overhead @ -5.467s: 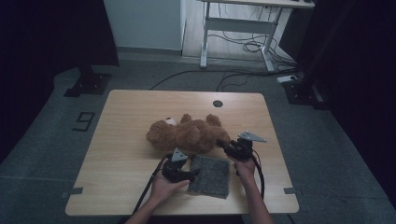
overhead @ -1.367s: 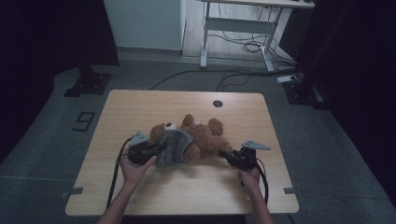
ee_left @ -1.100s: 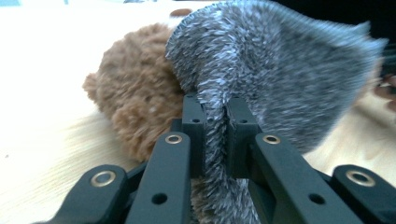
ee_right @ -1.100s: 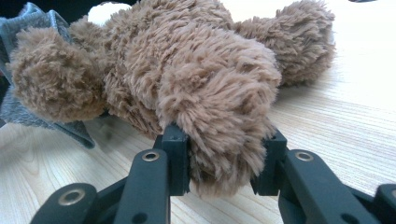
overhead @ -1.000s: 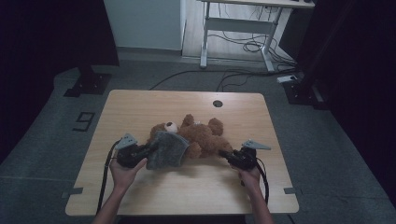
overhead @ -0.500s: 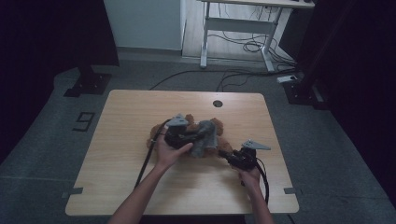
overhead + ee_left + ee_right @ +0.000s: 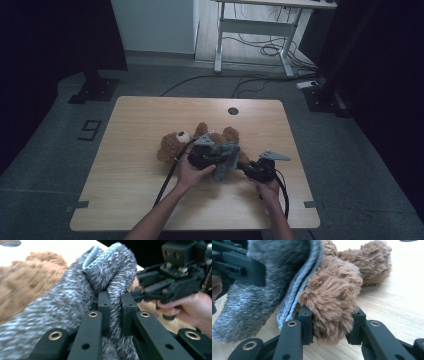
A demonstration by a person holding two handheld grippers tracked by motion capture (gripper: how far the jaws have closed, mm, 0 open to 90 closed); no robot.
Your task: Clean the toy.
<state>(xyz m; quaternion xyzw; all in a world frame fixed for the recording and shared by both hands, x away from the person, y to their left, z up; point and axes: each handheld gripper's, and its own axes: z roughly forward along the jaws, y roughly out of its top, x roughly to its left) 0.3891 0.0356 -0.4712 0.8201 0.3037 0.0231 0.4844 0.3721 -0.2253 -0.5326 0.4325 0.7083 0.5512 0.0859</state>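
Our left gripper (image 7: 115, 312) is clamped on a fold of the grey knitted garment (image 7: 75, 305); in the left gripper view the two black jaws stand close together with the thick wool pinched between them, and the ribbed, lighter hem curls over just above. Our right gripper (image 7: 332, 322) grips a limb of the brown teddy bear (image 7: 334, 290), its jaws pressing into the plush from both sides, low over the worktop (image 7: 392, 302).

From the high view we see the teddy bear (image 7: 200, 142) lying near the middle of the wooden worktop (image 7: 125, 175), its head toward the left with the pale muzzle turned up. The grey garment (image 7: 227, 157) lies bunched over the bear's lower body, between our two hands. Our left gripper (image 7: 210, 155) sits on top of the bear's body, and our right gripper (image 7: 247, 169) lies just beside it at the right, close to the worktop's near edge. In the right gripper view the garment's ribbed hem touches the held limb.

A round cable hole (image 7: 233, 110) sits at the far side of the worktop.
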